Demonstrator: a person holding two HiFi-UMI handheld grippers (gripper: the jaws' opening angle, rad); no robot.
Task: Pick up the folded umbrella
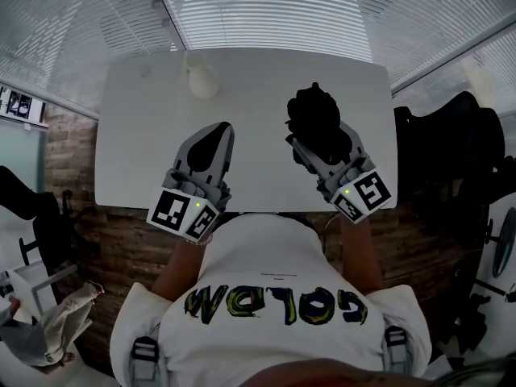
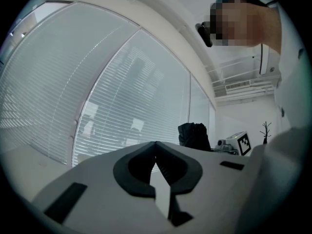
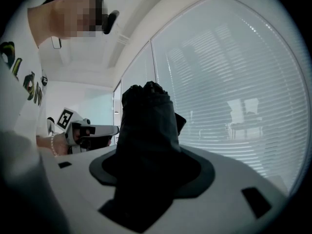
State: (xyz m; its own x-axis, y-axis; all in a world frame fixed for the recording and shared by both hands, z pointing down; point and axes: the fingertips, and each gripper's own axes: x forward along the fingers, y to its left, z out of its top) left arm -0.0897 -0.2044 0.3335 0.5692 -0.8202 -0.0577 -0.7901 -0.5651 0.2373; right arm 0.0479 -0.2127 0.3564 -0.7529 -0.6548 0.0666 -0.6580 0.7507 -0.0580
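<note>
Right gripper (image 1: 322, 156) clamps folded umbrella (image 3: 148, 126): probably light, slippery fabric over stiff shaft; grip mid-bundle. Left gripper (image 2: 156, 147) closed, empty.

Open run across the white table (image 1: 129, 151), one pale object (image 1: 201, 79) near its far edge, window blinds (image 1: 266, 14) just beyond.

So the table (image 1: 137, 160) sits right in front of the window blinds (image 1: 266, 10). The left gripper (image 1: 213, 138) is over its near left part. The right gripper (image 1: 313, 139) is over the near right, with the folded umbrella (image 1: 321, 123) between its jaws, poking toward the blinds. A small container (image 1: 201, 79) stands far left on the table, and a chair (image 1: 451, 143) is off the right end.
</note>
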